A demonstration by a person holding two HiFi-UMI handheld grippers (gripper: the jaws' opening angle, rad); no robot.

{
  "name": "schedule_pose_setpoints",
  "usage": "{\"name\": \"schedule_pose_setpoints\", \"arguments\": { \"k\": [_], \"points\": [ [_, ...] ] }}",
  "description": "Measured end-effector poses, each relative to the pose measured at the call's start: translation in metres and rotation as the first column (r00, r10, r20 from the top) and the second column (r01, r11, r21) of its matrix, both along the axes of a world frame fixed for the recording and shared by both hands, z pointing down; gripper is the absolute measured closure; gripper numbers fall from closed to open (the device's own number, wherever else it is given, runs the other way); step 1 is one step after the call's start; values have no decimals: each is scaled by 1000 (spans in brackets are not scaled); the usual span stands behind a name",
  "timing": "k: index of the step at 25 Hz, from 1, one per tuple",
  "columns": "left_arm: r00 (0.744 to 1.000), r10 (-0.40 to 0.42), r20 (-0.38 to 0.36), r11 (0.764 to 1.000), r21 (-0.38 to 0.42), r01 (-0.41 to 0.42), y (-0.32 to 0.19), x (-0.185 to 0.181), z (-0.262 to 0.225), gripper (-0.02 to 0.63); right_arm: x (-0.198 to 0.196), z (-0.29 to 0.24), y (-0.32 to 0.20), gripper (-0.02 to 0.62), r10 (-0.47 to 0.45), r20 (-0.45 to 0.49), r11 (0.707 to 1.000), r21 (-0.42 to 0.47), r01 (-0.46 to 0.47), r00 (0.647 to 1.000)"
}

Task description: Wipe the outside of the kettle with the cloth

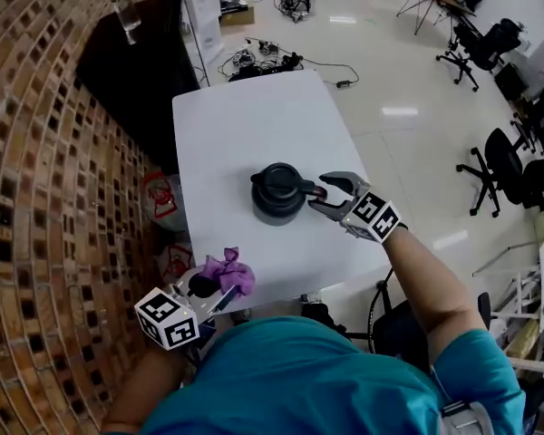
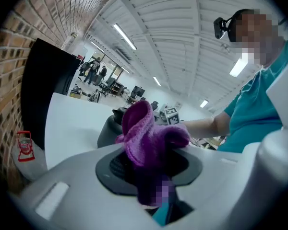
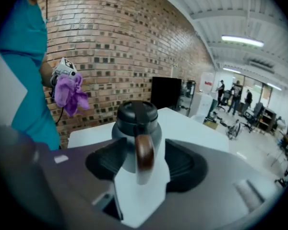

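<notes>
- The kettle (image 1: 276,193), dark with a round lid, stands upright near the middle of the white table (image 1: 245,125).
- The right gripper (image 1: 319,191) reaches in from the kettle's right side with its jaws wide apart. The kettle's brown handle (image 3: 144,155) stands between them, and it seems clear of both pads, though the wide-angle view makes this hard to judge.
- The left gripper (image 1: 213,288) hangs at the table's near edge, well apart from the kettle. Its jaws are clamped on a bunched purple cloth (image 1: 228,272), whose folds stick out past the tips.
- A brick wall (image 1: 45,152) runs along the left.
- A black panel (image 1: 136,62) stands against the wall, beside the table's far left corner.
- Office chairs (image 1: 503,161) stand on the floor at the right.
</notes>
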State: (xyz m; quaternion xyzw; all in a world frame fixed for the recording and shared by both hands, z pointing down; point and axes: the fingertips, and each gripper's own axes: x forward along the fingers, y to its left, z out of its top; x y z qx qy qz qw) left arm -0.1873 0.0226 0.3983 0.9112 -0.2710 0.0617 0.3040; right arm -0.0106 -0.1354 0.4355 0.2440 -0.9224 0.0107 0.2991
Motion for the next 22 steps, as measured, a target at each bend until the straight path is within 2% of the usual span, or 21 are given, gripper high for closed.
{"name": "schedule_pose_setpoints", "arguments": {
  "k": [2,4,6,9,12,15,19,22],
  "points": [
    [1000,-14,25,1000,-20,15,-14,19,6,465,-8,4,-1,469,-104,26,995,-6,104,994],
    [999,-28,35,999,-40,30,-23,46,12,465,-16,3,2,471,-181,62,983,-18,182,982],
    [1000,-22,19,998,-56,23,-35,78,20,465,-17,3,1,471,-218,73,975,-21,220,973],
    [999,-12,-43,993,-118,7,-55,126,43,465,-18,1,1,471,-237,89,971,-19,240,967],
    [994,-31,-101,982,-186,11,-76,157,68,465,-20,-1,0,472,-241,101,970,-16,243,965],
    [986,-85,-147,967,-249,47,-93,165,85,465,-21,-2,1,472,-242,106,970,-15,244,965],
    [957,-171,-236,931,-357,78,-108,161,95,465,-21,-4,1,472,-265,79,964,-10,266,961],
    [952,-171,-254,925,-375,66,-105,154,95,465,-19,-5,2,472,-284,67,958,-6,285,956]
  ]
}}
